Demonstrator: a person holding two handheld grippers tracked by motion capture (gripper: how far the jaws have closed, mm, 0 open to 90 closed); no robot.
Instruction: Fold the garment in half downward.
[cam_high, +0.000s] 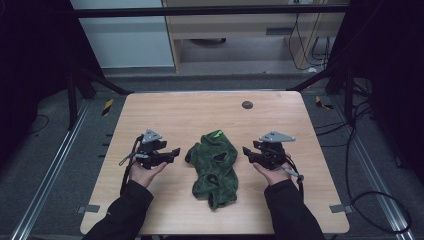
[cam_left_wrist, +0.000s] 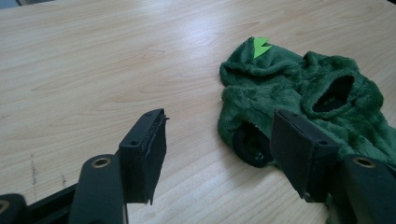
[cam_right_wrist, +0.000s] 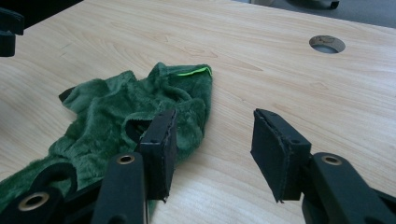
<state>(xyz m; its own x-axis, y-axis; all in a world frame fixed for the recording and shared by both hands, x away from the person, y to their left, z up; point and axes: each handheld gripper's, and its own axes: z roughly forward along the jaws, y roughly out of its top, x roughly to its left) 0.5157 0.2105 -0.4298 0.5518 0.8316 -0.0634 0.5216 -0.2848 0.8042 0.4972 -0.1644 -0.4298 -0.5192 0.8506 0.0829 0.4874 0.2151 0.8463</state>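
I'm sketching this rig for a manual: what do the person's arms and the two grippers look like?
Dark long sleeves cover both forearms. The left gripper and right gripper are black, each topped with a grey three-cornered plate, trailing a black cable; jaws are flat black pads.

The fleece garment (cam_high: 215, 167) is deep green and plush, with a bright lime-green tag (cam_left_wrist: 260, 45) and dark openings. The surface (cam_high: 200, 110) is pale wood with a fine, light-brown grain and one dark round hole (cam_high: 247, 105). Both grippers are black, each topped by a grey plate (cam_high: 151, 136). The sleeves (cam_high: 125, 212) are black.
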